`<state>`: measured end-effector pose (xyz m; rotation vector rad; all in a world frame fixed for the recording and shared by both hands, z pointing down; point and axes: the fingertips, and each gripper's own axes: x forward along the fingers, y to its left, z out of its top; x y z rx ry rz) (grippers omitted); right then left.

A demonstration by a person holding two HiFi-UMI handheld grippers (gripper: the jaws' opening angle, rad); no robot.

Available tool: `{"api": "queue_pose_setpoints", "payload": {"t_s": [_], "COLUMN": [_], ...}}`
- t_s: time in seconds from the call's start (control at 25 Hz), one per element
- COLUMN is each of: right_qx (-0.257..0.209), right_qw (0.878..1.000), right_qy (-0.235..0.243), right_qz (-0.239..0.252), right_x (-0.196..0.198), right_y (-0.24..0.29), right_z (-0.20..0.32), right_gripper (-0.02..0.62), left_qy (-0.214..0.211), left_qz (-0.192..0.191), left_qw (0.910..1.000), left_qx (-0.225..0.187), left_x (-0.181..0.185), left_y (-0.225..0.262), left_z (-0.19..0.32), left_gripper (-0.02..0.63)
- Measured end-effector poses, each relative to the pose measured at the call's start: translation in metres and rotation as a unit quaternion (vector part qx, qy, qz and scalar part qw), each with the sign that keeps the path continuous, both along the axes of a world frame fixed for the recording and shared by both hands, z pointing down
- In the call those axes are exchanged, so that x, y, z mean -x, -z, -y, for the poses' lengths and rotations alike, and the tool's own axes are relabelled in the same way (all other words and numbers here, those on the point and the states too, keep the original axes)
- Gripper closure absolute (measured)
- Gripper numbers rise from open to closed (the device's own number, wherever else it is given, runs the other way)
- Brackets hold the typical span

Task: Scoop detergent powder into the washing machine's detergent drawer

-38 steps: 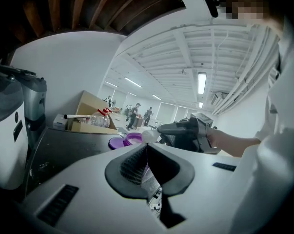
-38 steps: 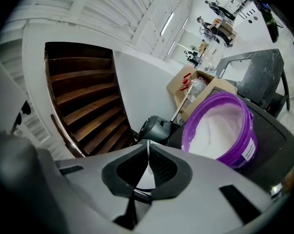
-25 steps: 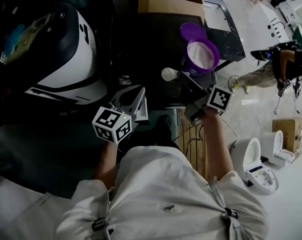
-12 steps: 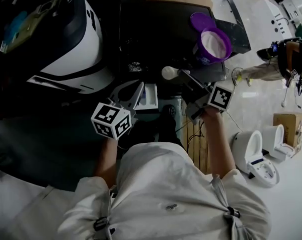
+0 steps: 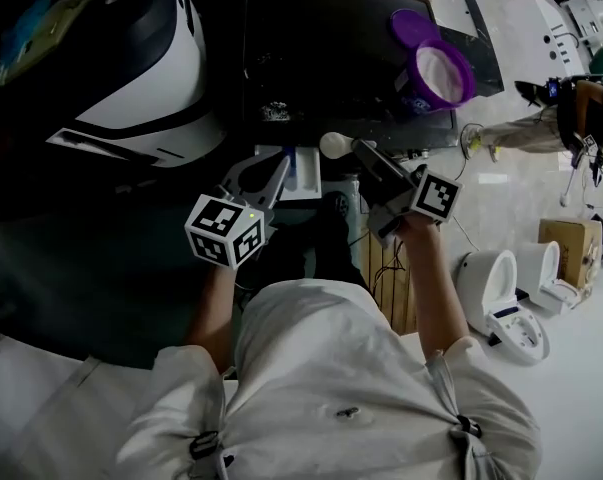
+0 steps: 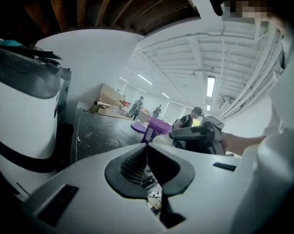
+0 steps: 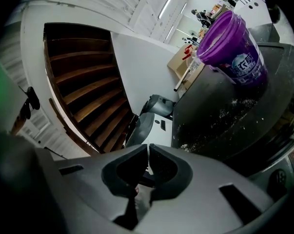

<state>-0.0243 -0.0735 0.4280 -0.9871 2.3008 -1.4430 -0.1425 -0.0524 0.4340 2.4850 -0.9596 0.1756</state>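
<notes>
Carrying the loaded scoop [image 5: 334,145] across to the detergent drawer [image 5: 299,171] looks to be the step in hand; the right hand-held gripper [image 5: 364,152] is clamped on the scoop's handle, its jaws pressed all but together in the right gripper view; the white heap of powder sits just right of the open drawer, not yet over it; the left hand-held gripper [image 5: 277,174] is closed with nothing in it, its tips at the drawer's left front, though I cannot tell whether they touch. Doing this well means keeping the scoop level, bringing it squarely above the compartment, then tipping slowly and low, so powder does not scatter as some already has on the dark desk [image 5: 321,58]. Compared with a second ago, the purple tub [image 5: 443,68] lies farther from the scoop; the drawer is nearer to it and more fully in view.
</notes>
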Motion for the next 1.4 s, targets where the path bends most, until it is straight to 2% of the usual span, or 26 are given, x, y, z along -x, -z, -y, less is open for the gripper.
{"api": "queue_pose_setpoints", "payload": {"t_s": [0.64, 0.96, 1.4], "right_qx": [0.009, 0.004, -0.036], "right_qw": [0.999, 0.995, 0.978], "right_qy": [0.016, 0.021, 0.043], "right_qz": [-0.051, -0.099, -0.200], "right_x": [0.019, 0.019, 0.028], "right_y": [-0.058, -0.098, -0.141], "right_z": [-0.023, -0.030, -0.032], "right_gripper": [0.583, 0.583, 0.583], "left_qy": [-0.005, -0.002, -0.013], "left_qz": [-0.001, -0.007, -0.003], "left_qw": [0.9994, 0.9988, 0.9979], "left_qx": [0.034, 0.049, 0.064], "left_x": [0.002, 0.003, 0.003], "left_y": [-0.038, -0.052, -0.066], "left_z": [-0.023, -0.027, -0.035], "left_gripper": [0.586, 0.586, 0.586]}}
